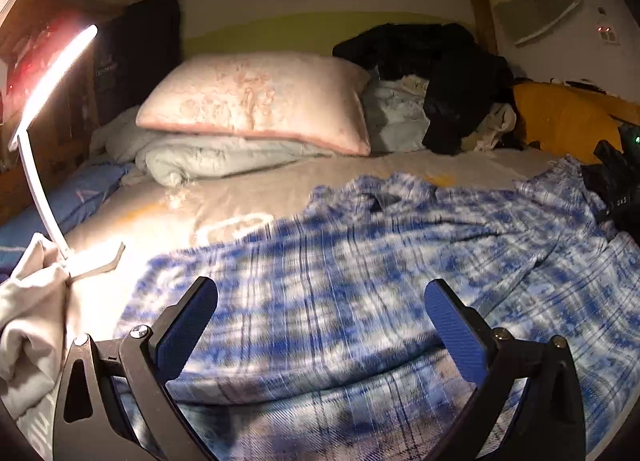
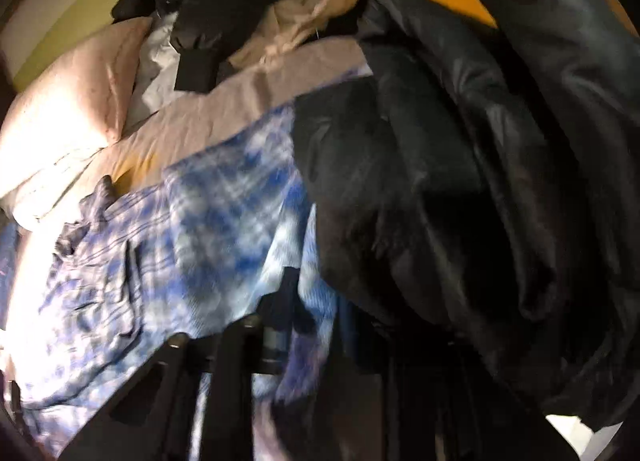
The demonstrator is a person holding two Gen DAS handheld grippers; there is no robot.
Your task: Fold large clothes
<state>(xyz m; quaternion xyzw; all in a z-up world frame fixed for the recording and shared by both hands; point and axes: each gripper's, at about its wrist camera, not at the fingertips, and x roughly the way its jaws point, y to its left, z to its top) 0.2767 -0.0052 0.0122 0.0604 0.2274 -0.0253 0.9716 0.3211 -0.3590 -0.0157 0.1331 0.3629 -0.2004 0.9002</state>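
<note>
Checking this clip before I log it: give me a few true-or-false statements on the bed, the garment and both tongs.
1. The left tongs stand wide open over the blue-and-white plaid garment. True.
2. The pink pillow lies flat on the bare sheet. False: it rests on a folded grey blanket.
3. The right tongs are shut. True; whether they pinch the plaid cloth is unclear.
4. The plaid garment is folded into a neat square. False: it lies spread and rumpled.
5. The lamp on the left is switched off. False: it glows brightly.
</note>
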